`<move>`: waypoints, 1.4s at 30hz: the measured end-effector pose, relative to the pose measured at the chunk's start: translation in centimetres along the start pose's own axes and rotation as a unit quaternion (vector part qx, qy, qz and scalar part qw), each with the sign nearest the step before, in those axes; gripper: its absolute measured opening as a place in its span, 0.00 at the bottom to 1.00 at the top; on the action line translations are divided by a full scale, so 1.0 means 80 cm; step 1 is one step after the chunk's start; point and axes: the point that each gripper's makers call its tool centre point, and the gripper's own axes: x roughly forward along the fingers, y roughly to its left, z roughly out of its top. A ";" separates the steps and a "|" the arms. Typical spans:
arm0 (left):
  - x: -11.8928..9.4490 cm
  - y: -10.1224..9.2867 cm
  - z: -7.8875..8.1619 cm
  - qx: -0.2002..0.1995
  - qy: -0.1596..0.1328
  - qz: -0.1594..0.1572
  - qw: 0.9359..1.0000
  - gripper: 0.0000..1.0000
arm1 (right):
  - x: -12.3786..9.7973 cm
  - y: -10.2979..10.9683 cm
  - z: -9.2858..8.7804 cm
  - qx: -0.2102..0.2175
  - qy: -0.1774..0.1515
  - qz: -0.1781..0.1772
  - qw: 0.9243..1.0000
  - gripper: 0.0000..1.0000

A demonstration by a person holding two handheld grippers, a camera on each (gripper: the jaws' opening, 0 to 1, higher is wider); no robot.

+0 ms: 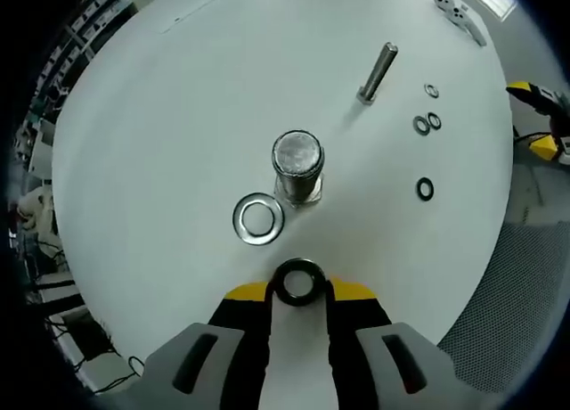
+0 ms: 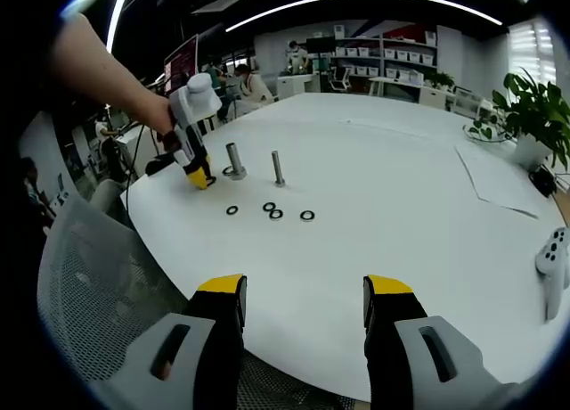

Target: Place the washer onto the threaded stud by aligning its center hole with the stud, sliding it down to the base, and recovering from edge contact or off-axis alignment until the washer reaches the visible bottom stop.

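Observation:
The threaded stud (image 1: 297,163) stands upright on its hex base in the middle of the white round table (image 1: 160,116). A large silver washer (image 1: 258,218) lies flat just beside that base. My left gripper (image 1: 297,285) is shut on a black washer (image 1: 297,282), held a short way in front of the stud and short of it. In the right gripper view the stud (image 2: 235,158) stands at the far left, and a person's hand holds the left gripper (image 2: 199,177) beside it. My right gripper (image 2: 305,290) hangs open over the near table edge with nothing between its jaws.
A second, thinner bolt (image 1: 378,71) (image 2: 278,168) stands beyond the stud. Several small washers (image 1: 425,189) (image 2: 274,212) lie scattered near it. A white controller (image 2: 554,258) rests at the table's right, and a mesh chair (image 2: 89,285) is by the near edge.

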 end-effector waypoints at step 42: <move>-0.040 -0.004 0.020 0.049 -0.022 -0.023 0.998 0.18 | 0.001 0.000 0.000 -0.002 0.001 0.000 1.000 0.55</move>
